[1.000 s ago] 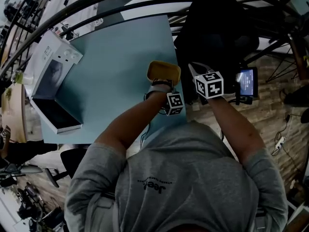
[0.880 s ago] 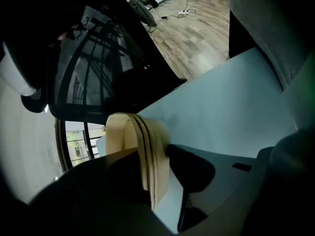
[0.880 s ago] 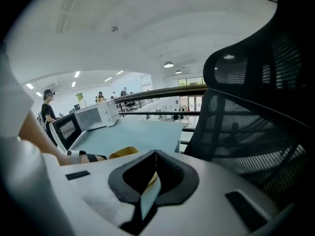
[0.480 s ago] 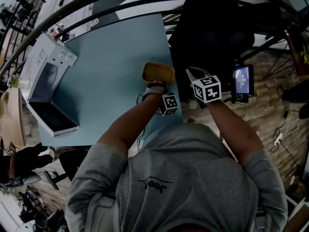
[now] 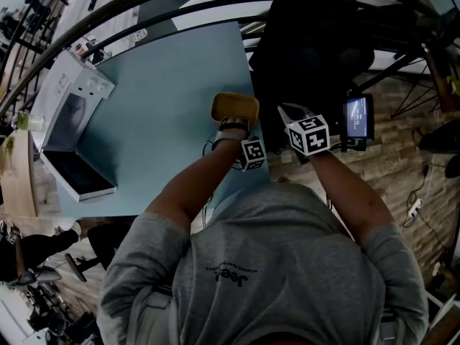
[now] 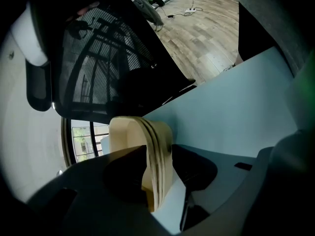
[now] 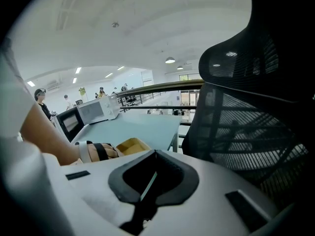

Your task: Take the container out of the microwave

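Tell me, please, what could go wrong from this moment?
1. The left claw is opening with the wall of the container between its jaws; a crooked pull-back could tip it.
2. The container sits close to the edge of the table, so a nudge might push it off.

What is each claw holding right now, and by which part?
Left claw straddles the side wall of the yellow container, but its jaws are opening, so the grip is letting go. Right claw: shut, holds nothing.
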The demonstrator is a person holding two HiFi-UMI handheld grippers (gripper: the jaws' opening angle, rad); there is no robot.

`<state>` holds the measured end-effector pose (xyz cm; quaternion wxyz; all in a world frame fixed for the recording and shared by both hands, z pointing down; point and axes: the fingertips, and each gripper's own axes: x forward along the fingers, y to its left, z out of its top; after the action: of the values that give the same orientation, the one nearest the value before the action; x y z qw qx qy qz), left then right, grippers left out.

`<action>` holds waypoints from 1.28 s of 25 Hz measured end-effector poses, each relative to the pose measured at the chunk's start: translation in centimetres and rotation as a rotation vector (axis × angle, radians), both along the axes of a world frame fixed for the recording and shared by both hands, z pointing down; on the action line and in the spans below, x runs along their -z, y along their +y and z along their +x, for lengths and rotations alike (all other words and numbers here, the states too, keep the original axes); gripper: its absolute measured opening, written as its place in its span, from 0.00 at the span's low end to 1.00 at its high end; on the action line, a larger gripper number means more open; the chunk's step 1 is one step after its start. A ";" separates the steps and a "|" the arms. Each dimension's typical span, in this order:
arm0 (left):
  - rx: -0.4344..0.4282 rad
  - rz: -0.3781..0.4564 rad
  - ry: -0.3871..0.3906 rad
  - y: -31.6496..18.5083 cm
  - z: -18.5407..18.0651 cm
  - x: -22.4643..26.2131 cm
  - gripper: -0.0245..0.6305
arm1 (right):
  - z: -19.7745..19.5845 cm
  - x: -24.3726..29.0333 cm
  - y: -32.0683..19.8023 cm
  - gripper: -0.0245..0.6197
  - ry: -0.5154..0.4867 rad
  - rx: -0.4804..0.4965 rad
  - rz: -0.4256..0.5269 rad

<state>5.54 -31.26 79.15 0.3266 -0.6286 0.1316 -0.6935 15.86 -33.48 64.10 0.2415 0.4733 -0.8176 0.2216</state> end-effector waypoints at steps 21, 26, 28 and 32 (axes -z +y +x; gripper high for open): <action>0.451 0.019 0.464 4.5 -3.6 8.0 0.36 | -3.8 3.1 4.9 0.07 -0.091 0.314 0.046; 0.651 0.061 0.577 8.0 -5.1 10.0 0.32 | -6.0 5.2 8.3 0.07 -0.112 0.519 0.090; 0.720 0.086 0.606 10.0 -5.7 10.8 0.30 | -6.3 6.1 9.5 0.07 -0.119 0.579 0.113; 0.891 0.092 0.700 14.4 -7.3 11.0 0.26 | -7.6 6.5 11.3 0.07 -0.148 0.662 0.137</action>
<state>-1.81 -16.86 68.13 -0.0334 -0.6899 0.5146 -0.5080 8.22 -22.14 57.55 0.2080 0.1800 -0.9552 0.1092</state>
